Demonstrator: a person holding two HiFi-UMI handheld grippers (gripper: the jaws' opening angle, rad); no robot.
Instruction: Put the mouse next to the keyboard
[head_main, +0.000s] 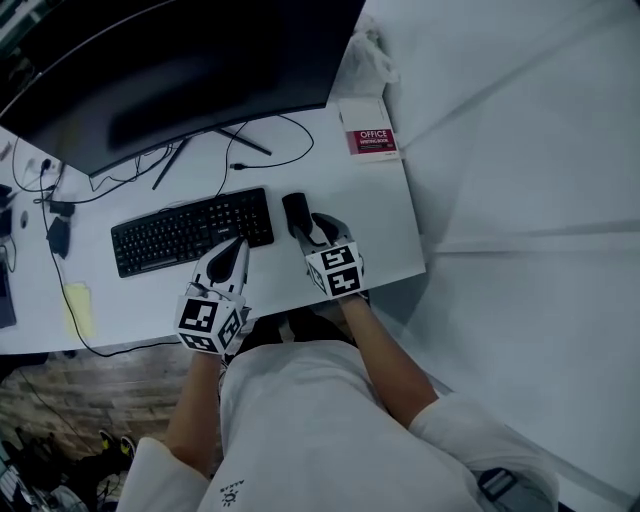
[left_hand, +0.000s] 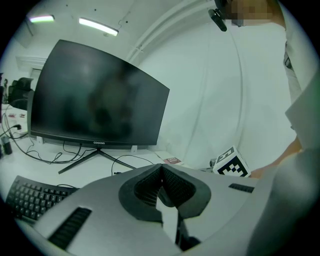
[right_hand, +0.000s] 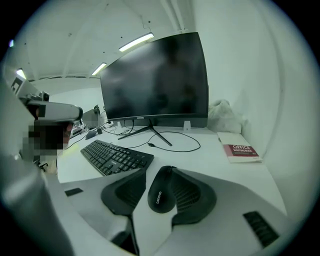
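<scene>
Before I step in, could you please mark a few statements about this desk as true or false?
1. The mouse lies between the fingers of the right gripper. True.
2. The left gripper holds the keyboard. False: its fingers are together on nothing, beside the keyboard's front edge.
3. The red-covered book lies left of the keyboard. False: it lies at the desk's far right, past the mouse.
4. The monitor screen is dark. True.
</scene>
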